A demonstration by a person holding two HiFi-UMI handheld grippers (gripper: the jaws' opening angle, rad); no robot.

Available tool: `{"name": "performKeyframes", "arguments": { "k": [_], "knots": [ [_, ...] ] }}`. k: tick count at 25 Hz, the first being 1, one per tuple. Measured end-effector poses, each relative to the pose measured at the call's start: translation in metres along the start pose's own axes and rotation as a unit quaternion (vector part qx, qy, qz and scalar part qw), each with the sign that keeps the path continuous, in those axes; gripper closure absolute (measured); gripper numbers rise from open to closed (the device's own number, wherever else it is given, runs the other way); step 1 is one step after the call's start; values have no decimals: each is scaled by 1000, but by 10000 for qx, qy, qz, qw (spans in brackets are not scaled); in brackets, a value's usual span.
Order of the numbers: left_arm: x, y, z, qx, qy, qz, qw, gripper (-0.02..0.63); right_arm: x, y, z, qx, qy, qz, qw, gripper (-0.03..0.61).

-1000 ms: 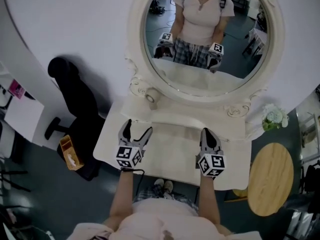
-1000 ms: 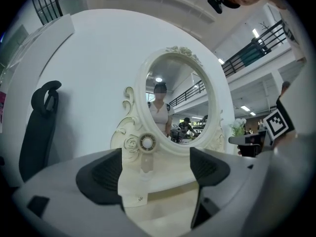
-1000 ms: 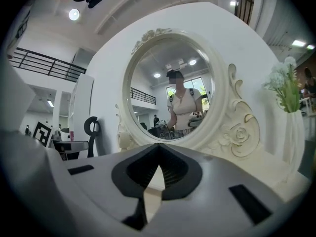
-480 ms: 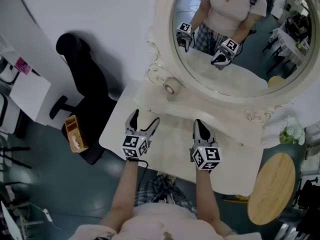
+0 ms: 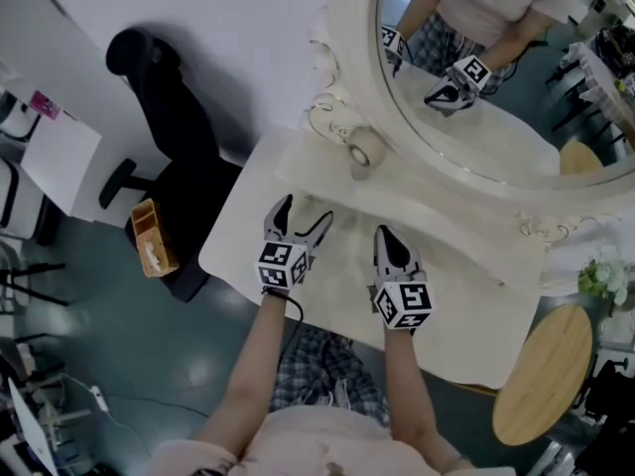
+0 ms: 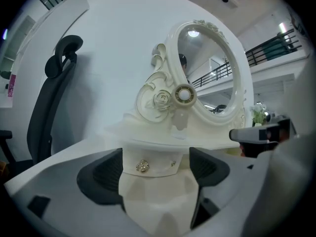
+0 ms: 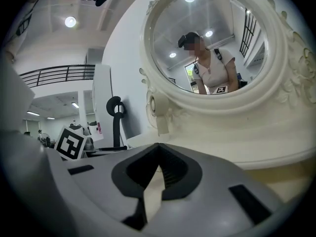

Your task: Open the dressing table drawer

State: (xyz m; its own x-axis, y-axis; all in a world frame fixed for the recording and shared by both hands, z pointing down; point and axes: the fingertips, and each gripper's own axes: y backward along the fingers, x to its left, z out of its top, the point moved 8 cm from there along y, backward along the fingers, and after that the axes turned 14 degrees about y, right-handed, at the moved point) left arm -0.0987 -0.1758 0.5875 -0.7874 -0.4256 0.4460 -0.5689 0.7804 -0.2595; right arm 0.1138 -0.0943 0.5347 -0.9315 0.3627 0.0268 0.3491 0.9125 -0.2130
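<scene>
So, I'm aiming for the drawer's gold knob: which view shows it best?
The left gripper view: the gold knob shows clearly beyond the left gripper's open jaws. The head and right gripper views don't show it.

Your head camera looks steeply down on the dressing table [image 5: 466, 305], with the oval mirror [image 5: 506, 87] at upper right. Your left gripper view sits low over that table, facing the small drawer [image 6: 158, 164] below the mirror; your right gripper view looks up at the mirror from close by, and all three views share it
</scene>
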Motion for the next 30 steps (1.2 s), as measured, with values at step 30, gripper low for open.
{"name": "performKeyframes", "arguments": {
  "k": [30],
  "knots": [
    [18,-35,-14,964,-277,743,9922,400,15,-7,-19,367,175,402,9984,565]
  ]
}}
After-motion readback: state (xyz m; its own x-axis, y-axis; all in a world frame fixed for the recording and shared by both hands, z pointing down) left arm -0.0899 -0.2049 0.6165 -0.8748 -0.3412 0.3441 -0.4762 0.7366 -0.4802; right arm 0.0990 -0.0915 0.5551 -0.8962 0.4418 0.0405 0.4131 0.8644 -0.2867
